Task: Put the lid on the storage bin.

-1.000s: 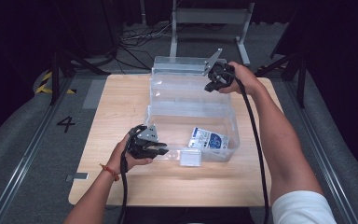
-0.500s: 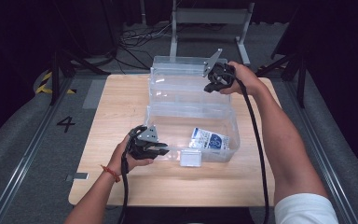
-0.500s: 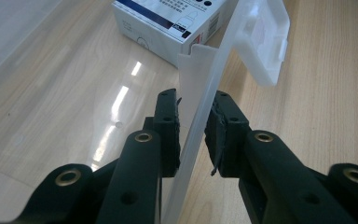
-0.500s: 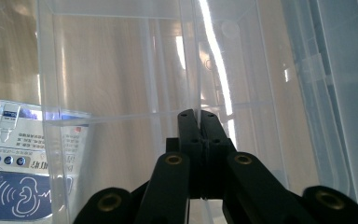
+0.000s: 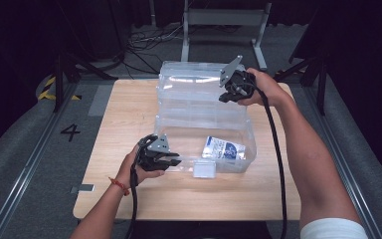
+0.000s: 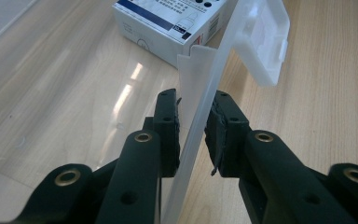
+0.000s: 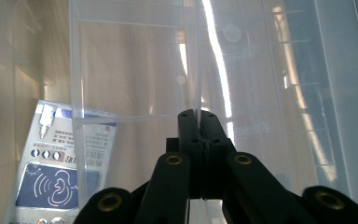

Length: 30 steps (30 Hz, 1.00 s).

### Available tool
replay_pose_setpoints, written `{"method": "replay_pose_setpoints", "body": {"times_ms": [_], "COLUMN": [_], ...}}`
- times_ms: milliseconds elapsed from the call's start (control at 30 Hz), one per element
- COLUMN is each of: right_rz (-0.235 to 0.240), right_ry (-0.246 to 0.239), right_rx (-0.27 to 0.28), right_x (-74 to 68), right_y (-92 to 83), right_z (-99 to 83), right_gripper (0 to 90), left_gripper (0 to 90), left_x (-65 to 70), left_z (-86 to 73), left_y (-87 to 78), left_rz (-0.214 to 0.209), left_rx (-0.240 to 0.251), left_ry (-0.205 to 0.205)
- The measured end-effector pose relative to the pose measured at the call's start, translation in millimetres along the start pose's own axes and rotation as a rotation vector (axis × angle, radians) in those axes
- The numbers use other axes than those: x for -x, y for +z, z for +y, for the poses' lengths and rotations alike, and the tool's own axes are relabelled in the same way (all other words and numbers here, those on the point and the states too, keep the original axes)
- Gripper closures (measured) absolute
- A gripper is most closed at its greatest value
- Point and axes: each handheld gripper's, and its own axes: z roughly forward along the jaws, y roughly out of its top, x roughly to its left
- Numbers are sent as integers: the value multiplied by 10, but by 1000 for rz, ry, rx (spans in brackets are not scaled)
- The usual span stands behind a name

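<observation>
A clear plastic bin (image 5: 251,142) stands in the middle of the wooden table (image 5: 129,104). A white and blue box (image 5: 224,149) lies flat on the bin's floor, also seen as the box (image 6: 168,23) and the box (image 7: 51,172). My left gripper (image 5: 171,162) grips the bin's near-left wall (image 6: 200,84), one pad on each side, in the left gripper (image 6: 193,121) view. My right gripper (image 5: 227,94) is at the far right, shut on the thin edge of the clear lid (image 5: 194,84), which is tilted up over the back of the bin. The right gripper (image 7: 198,116) has its jaws pressed together on that edge.
A white latch flap (image 5: 204,169) hangs on the bin's front wall, near my left gripper, also seen as the flap (image 6: 265,42). Bare table lies to the left and in front of the bin. A metal frame (image 5: 224,20) and cables stand on the floor beyond the table.
My right gripper has shifted a little with the lid's edge in it. My left gripper has kept still on the bin's wall.
</observation>
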Motion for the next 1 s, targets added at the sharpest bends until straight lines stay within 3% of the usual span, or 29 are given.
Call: {"method": "replay_pose_setpoints", "body": {"times_ms": [467,1000], "right_rz": [-18,-28], "right_ry": [5,-19], "right_rx": [18,28], "right_x": [-219,-409], "right_y": [-169,-235], "right_z": [-159,-147], "right_gripper": [900,899], "left_gripper": [750,749], "left_x": [70,78], "left_z": [84,82], "left_y": [85,84], "left_rz": [-3,-4], "left_rx": [8,5], "left_ry": [24,26]}}
